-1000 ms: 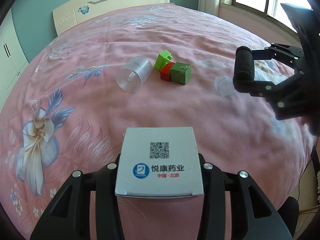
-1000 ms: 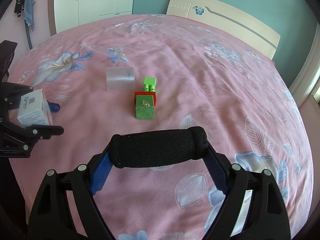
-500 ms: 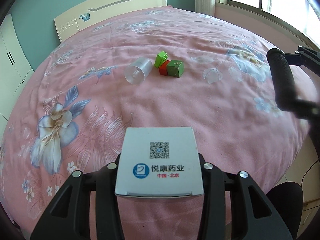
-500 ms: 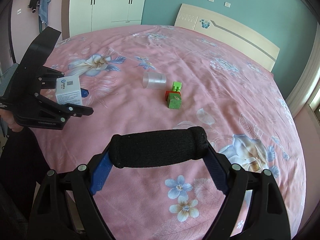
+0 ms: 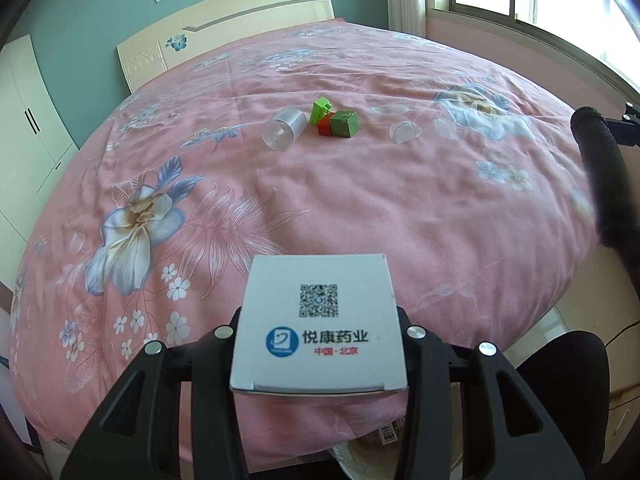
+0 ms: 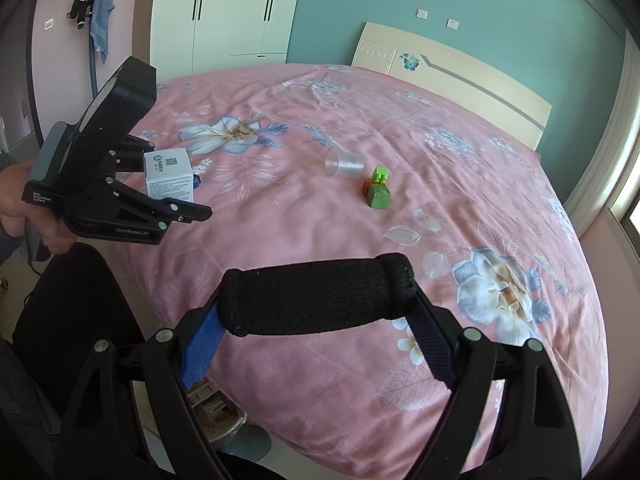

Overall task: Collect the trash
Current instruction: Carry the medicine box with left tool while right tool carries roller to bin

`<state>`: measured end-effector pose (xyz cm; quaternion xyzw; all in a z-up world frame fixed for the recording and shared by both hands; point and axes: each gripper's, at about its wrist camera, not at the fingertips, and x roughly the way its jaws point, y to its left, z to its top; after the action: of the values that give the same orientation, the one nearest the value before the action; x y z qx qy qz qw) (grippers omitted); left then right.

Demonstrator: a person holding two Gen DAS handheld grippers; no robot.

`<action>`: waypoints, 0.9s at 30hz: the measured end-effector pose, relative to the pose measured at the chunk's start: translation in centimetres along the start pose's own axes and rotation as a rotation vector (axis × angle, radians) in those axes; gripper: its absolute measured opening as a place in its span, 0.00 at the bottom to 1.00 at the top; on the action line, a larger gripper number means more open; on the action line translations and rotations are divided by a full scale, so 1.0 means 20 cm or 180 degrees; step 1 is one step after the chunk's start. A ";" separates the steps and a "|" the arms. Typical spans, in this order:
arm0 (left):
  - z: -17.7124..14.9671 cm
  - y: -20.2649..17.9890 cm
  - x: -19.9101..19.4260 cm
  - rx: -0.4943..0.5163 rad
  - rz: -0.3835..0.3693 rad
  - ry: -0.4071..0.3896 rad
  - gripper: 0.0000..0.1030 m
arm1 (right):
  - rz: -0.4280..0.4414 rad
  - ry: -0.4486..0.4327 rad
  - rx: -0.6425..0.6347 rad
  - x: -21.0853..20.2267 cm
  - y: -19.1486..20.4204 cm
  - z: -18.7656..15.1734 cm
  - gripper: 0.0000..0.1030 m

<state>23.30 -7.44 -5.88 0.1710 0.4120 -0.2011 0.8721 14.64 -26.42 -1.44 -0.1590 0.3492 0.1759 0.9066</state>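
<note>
A white cardboard medicine box (image 5: 319,322) sits clamped between the jaws of the left gripper (image 5: 319,344). Its upper face carries a black QR code, a round blue logo and a line of black Chinese characters with smaller red ones beneath. In the left wrist view its near flap edge faces the camera and the printed face looks upward. In the right wrist view the same box (image 6: 168,176) stands out as a small squarish block, held above the near edge of the bed (image 6: 320,216), with a person's hand (image 6: 24,200) wrapped around the gripper's handle at the left of the picture.

The right gripper (image 6: 318,330) has its jaws spread wide and pressed on the two ends of a black foam-covered roll (image 6: 318,294) — the roll's long axis runs across the picture, from one jaw to the other. It too hangs over the near edge of the bed, tilted downward.

On the pink floral bedspread, well away from both grippers, a clear plastic cup (image 5: 283,134) lies on its side, its open mouth facing the left camera. Just beside it sit a light green block (image 5: 321,109), a red block (image 5: 325,127) and a darker green cube (image 5: 344,123), touching one another.
</note>
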 end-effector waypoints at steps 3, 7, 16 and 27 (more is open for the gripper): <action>-0.08 0.00 -0.04 0.0031 0.0008 0.0021 0.44 | 0.0014 -0.0007 -0.0018 -0.05 0.08 -0.04 0.81; -0.20 -0.01 -0.09 0.0079 0.0018 0.0055 0.44 | 0.0087 -0.0025 -0.0047 -0.12 0.19 -0.10 0.81; -0.46 -0.04 -0.17 0.0168 0.0030 0.0141 0.44 | 0.0179 0.0036 -0.0095 -0.16 0.41 -0.23 0.81; -0.72 -0.09 -0.15 0.0151 -0.0007 0.0260 0.44 | 0.0370 0.0225 -0.0058 -0.05 0.63 -0.42 0.81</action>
<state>11.25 -1.64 -12.37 0.1992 0.4426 -0.2047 0.8501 3.65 -18.98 -8.76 -0.1528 0.3880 0.2257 0.8805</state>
